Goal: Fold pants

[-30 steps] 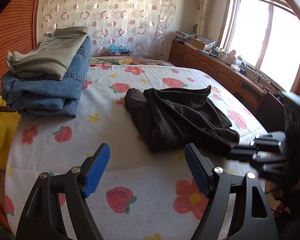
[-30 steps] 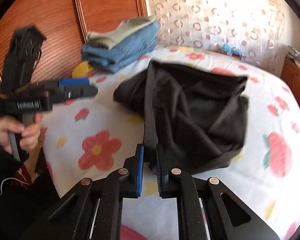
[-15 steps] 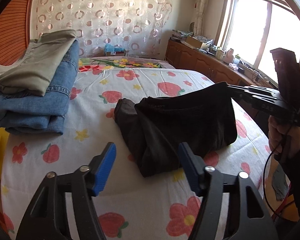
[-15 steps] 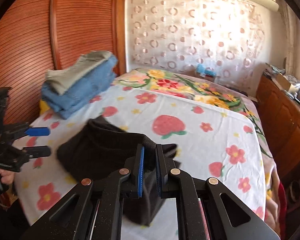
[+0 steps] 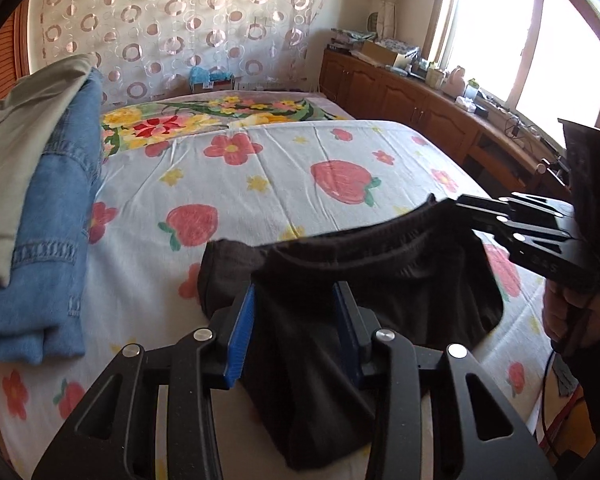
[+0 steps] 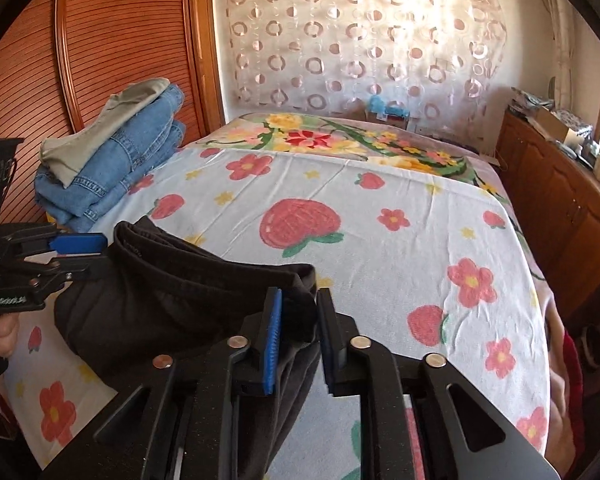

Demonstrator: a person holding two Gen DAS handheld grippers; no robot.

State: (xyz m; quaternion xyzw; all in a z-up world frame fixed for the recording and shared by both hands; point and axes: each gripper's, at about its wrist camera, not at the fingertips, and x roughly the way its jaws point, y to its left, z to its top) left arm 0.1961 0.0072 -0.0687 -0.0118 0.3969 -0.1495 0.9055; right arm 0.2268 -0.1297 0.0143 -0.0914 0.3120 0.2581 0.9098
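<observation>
Left gripper (image 5: 294,334) now closing round black pants (image 5: 364,272) waistband, gap remaining; right gripper (image 6: 298,338) clamps other end. I judge spread-out over bed (image 6: 400,200) near edge next.

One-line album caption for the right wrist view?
Right gripper clamps black pants above the strawberry-print bedsheet.

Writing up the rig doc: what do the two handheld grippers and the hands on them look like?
Both are matte black plastic with slotted linkage arms and silver pivot bolts. The left gripper and right gripper have ribbed blue pads on their fingers. White lettering marks the left one's body, too small to read. Bare hands grip pistol handles; a thin cable hangs below the right one. Dark sleeves.
</observation>
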